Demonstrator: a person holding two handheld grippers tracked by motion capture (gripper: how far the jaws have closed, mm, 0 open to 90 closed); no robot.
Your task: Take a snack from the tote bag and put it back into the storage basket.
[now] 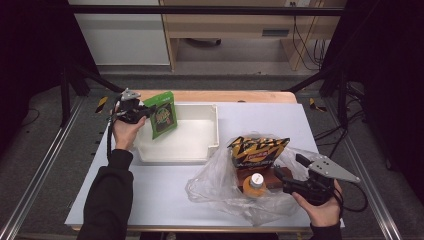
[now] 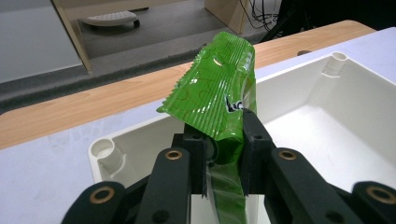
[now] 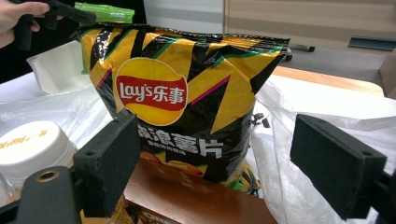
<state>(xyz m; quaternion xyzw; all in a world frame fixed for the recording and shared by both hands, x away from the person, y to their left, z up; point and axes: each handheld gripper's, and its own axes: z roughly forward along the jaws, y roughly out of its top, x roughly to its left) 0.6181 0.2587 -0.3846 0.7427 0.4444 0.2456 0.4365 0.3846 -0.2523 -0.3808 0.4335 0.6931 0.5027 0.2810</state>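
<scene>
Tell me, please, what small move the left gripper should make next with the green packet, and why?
Probably lower it a little and open. The left gripper is shut on the green packet, which hangs over the near-left corner of the white tray, so it would likely drop inside. The right gripper is open, facing the chip bag, and can wait.
</scene>
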